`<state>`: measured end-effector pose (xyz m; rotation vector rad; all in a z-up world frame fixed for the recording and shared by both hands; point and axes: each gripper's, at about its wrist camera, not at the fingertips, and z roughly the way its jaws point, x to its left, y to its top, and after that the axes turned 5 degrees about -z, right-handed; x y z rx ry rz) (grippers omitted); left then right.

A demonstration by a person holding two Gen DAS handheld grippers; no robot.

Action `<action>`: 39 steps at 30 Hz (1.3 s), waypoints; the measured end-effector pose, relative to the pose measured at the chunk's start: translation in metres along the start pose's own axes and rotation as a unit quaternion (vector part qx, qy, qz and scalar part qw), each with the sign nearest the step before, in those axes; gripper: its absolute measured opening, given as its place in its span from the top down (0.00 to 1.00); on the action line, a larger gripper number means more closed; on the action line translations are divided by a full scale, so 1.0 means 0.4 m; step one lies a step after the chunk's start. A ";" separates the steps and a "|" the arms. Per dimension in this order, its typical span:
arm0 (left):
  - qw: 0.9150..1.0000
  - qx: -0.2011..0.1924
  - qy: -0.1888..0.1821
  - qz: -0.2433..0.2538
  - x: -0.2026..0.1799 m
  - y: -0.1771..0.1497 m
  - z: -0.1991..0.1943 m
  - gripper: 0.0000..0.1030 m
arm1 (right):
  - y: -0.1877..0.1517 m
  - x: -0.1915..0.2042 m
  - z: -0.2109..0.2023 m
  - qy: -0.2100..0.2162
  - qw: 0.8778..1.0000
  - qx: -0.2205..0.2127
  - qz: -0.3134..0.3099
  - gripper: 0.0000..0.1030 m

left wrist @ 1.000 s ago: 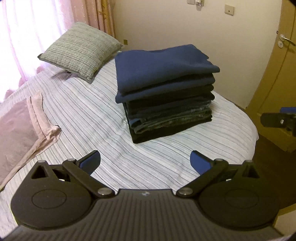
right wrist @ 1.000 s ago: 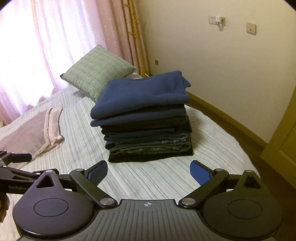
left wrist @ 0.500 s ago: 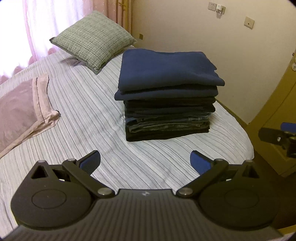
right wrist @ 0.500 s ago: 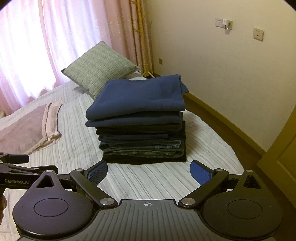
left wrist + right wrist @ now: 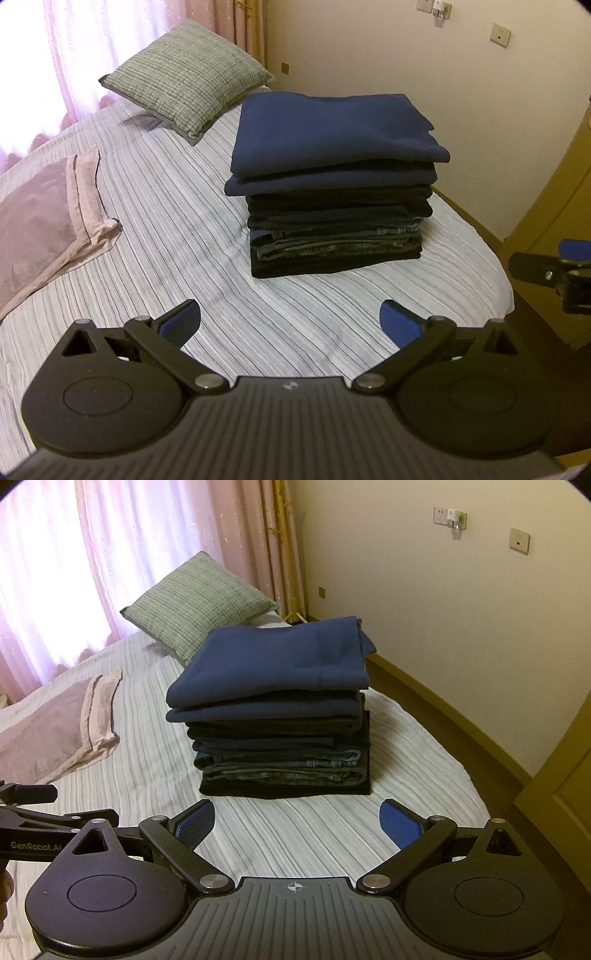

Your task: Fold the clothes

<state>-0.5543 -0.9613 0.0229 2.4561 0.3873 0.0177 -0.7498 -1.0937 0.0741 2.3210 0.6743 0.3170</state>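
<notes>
A tall stack of folded dark clothes (image 5: 336,206) (image 5: 280,731) stands on the striped bed, with a navy blue piece (image 5: 332,133) (image 5: 280,664) on top and jeans and black pieces below. My left gripper (image 5: 290,319) is open over the bedsheet, a short way in front of the stack, with nothing between its blue pads. My right gripper (image 5: 295,821) is open too, just in front of the stack's base, and holds nothing. The side of the right gripper shows at the right edge of the left wrist view. Part of the left gripper's body shows at the lower left of the right wrist view.
A striped bedsheet (image 5: 177,236) covers the bed. A grey-green checked cushion (image 5: 184,74) (image 5: 199,602) lies behind the stack, a mauve pillow (image 5: 40,221) (image 5: 51,731) at the left. Pink curtains (image 5: 110,554), a cream wall and a wooden door (image 5: 561,797) bound the bed.
Both grippers have drawn a little closer to the stack and turned slightly, so the stack sits more centred and larger. Both stay open. Nothing on the bed has moved.
</notes>
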 end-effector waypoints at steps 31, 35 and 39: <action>1.000 0.009 0.006 0.024 -0.012 -0.011 0.020 0.01 | -0.002 0.025 0.009 -0.011 1.000 0.017 -0.003 0.05; 1.000 0.010 0.007 0.027 -0.016 -0.012 0.021 0.01 | -0.004 0.024 0.009 -0.009 1.000 0.018 -0.003 0.05; 1.000 0.009 0.005 0.025 -0.019 -0.016 0.020 0.01 | -0.006 0.021 0.011 -0.007 1.000 0.019 -0.003 0.05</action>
